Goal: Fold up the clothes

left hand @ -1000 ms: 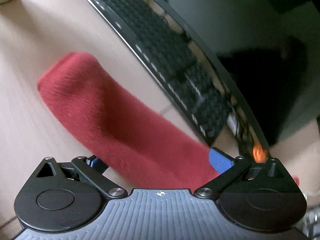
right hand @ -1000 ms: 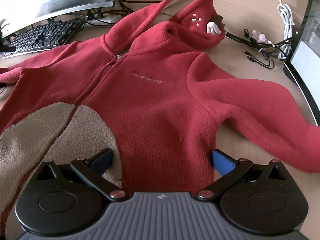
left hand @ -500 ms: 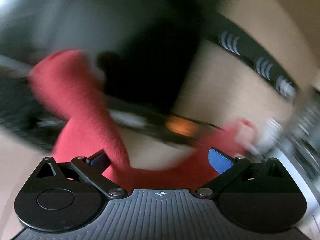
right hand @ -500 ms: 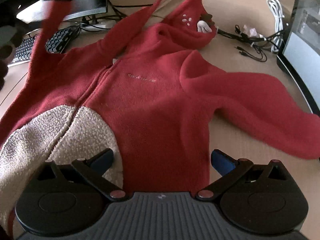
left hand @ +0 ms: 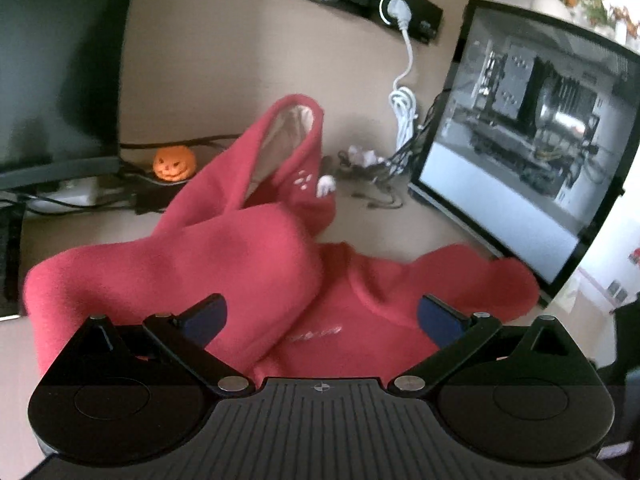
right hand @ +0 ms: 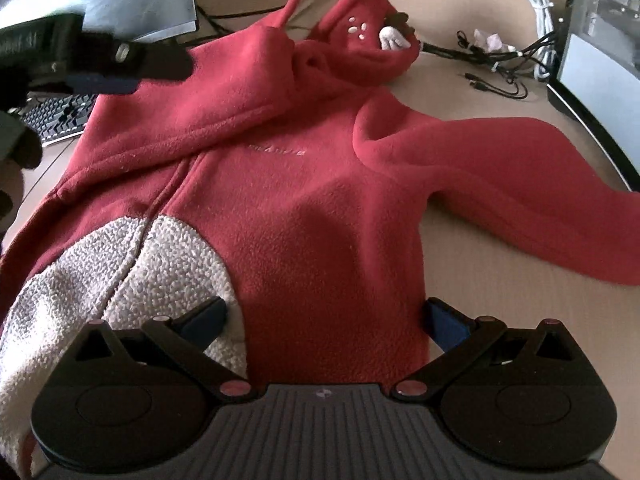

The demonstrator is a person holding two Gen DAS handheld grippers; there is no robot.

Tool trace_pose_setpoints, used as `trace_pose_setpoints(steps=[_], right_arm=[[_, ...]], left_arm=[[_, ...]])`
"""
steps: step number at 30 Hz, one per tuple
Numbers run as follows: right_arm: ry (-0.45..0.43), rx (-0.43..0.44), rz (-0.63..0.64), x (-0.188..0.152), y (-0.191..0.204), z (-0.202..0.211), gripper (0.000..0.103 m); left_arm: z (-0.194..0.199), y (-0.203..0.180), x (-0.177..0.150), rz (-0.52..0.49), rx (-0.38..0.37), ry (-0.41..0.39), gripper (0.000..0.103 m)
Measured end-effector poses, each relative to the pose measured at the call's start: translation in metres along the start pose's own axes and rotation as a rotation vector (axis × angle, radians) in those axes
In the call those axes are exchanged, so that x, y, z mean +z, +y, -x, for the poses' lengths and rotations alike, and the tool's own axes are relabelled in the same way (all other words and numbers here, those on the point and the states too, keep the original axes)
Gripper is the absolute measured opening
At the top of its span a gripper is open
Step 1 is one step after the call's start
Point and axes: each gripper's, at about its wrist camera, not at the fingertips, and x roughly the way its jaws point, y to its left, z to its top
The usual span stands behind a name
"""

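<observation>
I count one garment, a red fleece hoodie (right hand: 320, 200), lying face up on the desk (right hand: 500, 280), and two tongs of mine. My right tongs (right hand: 324, 316) stand spread wide over the hoodie's lower front, with nothing between the blue pads (right hand: 444, 320). My left tongs (left hand: 320, 314) also show a wide gap in their own view, and the folded sleeve (left hand: 180, 272) lies under them; from the right camera they appear only as a dark blur at the hoodie's left shoulder (right hand: 120, 60), so I cannot tell whether any cloth touches a pad. That sleeve is laid across the chest, just left of the small chest lettering (right hand: 280, 151), which is too blurred to read. The other sleeve (right hand: 520, 184) stretches flat out to the right of the body. The hood (right hand: 360, 24) lies open beyond the collar, cream lining showing, with white dots and a small white ear on its side. A cream sherpa patch (right hand: 120, 280) covers the lower left of the hoodie, partly cut off by the frame. Beyond the hood I see one orange pumpkin figure (left hand: 174, 163), one coiled white cable (left hand: 404, 112), and two monitors (left hand: 520, 140), one on each side. A keyboard (right hand: 60, 116) peeks out left of the shoulder, mostly hidden.
</observation>
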Motion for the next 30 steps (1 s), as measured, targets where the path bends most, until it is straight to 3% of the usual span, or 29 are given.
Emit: trace_pose_setpoints(steps=[4, 9, 11, 14, 20, 21, 22, 23, 24, 26, 28, 30], right_arm=[[0.016, 0.0, 0.01, 0.004, 0.001, -0.003, 0.103], [0.031, 0.017, 0.037, 0.008, 0.002, -0.005, 0.103], [0.047, 0.029, 0.043, 0.011, 0.001, -0.006, 0.103], [0.048, 0.056, -0.045, 0.013, -0.01, -0.001, 0.103], [-0.056, 0.032, -0.151, 0.002, -0.029, 0.044, 0.103], [-0.068, 0.022, -0.157, -0.001, -0.032, 0.051, 0.103], [-0.078, 0.013, -0.17, -0.004, -0.035, 0.056, 0.103], [-0.086, 0.005, -0.189, -0.006, -0.039, 0.06, 0.103], [-0.092, -0.002, -0.214, -0.009, -0.045, 0.063, 0.103], [-0.105, -0.014, -0.263, -0.016, -0.056, 0.068, 0.103], [-0.115, -0.032, -0.313, -0.021, -0.068, 0.07, 0.103], [-0.115, -0.04, -0.357, -0.024, -0.079, 0.071, 0.103]], left_arm=[[0.006, 0.001, -0.009, -0.118, 0.162, 0.009, 0.103], [-0.011, -0.011, -0.019, -0.382, 0.322, 0.022, 0.103], [-0.026, -0.019, -0.023, -0.47, 0.308, 0.052, 0.103], [-0.051, -0.032, -0.021, -0.503, 0.251, 0.09, 0.103], [-0.089, -0.038, -0.021, -0.563, 0.322, 0.096, 0.103], [-0.092, -0.036, -0.023, -0.58, 0.339, 0.096, 0.099], [-0.095, -0.033, -0.025, -0.598, 0.357, 0.097, 0.08], [-0.097, -0.03, -0.025, -0.606, 0.37, 0.102, 0.069], [-0.097, -0.026, -0.023, -0.599, 0.371, 0.106, 0.065], [-0.093, -0.016, -0.016, -0.543, 0.352, 0.104, 0.06], [-0.089, -0.01, -0.008, -0.48, 0.338, 0.096, 0.035], [-0.081, -0.014, 0.004, -0.413, 0.314, 0.07, 0.019]])
